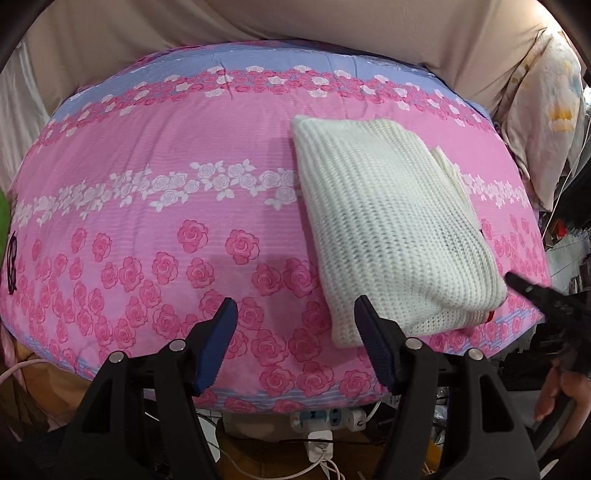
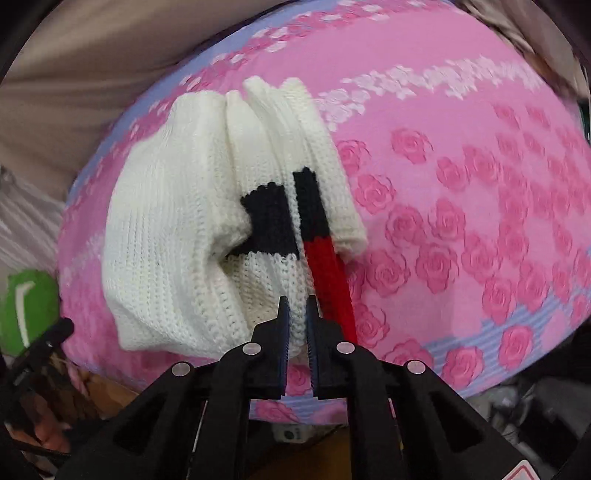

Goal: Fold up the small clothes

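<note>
A folded white knitted garment (image 1: 391, 229) lies on the pink rose-patterned quilt (image 1: 155, 229), right of centre. My left gripper (image 1: 295, 314) is open and empty, just left of the garment's near corner. In the right wrist view the garment (image 2: 166, 240) shows stacked folds with black and red stripes (image 2: 325, 258). My right gripper (image 2: 297, 314) is shut on the garment's near white edge, at the quilt's front edge. The right gripper's tip (image 1: 517, 280) shows in the left wrist view, at the garment's right corner.
The quilt's front edge (image 1: 258, 395) drops to a floor with a power strip (image 1: 325, 417) and cables. A beige curtain (image 1: 295, 22) hangs behind. A floral pillow (image 1: 546, 110) stands at the right. A green object (image 2: 26, 310) lies at the left.
</note>
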Action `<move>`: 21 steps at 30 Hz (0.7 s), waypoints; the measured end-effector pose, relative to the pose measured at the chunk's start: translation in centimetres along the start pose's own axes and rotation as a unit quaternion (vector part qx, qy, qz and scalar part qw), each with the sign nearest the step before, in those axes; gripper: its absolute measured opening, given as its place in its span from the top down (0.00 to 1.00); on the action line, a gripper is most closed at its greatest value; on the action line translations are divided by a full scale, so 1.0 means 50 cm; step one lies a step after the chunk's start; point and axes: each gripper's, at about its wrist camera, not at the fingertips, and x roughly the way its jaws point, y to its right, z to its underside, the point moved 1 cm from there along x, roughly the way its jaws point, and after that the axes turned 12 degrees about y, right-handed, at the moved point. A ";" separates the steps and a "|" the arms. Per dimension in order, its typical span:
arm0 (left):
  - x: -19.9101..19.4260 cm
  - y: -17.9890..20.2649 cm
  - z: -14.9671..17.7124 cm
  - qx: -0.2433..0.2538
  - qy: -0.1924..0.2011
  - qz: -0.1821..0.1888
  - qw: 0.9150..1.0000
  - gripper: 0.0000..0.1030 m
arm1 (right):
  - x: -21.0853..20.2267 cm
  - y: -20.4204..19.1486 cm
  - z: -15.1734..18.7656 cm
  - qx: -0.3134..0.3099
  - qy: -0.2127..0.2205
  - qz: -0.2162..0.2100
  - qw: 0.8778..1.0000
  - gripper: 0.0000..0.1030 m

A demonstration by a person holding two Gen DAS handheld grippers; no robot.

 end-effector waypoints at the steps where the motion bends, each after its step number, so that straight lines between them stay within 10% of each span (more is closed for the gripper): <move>1: 0.004 0.000 -0.001 -0.003 -0.002 -0.001 1.000 0.38 | -0.024 -0.014 -0.009 -0.007 0.028 0.004 1.000 0.87; 6: 0.007 0.015 -0.003 0.000 -0.003 -0.005 1.000 0.38 | -0.041 -0.116 -0.059 -0.106 0.077 -0.014 0.991 0.47; 11: 0.003 0.027 -0.009 0.004 0.003 -0.005 1.000 0.38 | 0.085 -0.133 -0.035 -0.089 -0.010 -0.027 0.996 0.43; 14: 0.002 0.036 -0.016 0.003 0.006 -0.003 1.000 0.38 | 0.097 -0.148 -0.020 -0.070 -0.014 -0.052 0.996 0.88; 21: 0.002 0.078 -0.028 0.025 0.016 0.008 1.000 0.38 | -0.121 -0.153 -0.082 -0.093 0.129 -0.054 0.986 0.90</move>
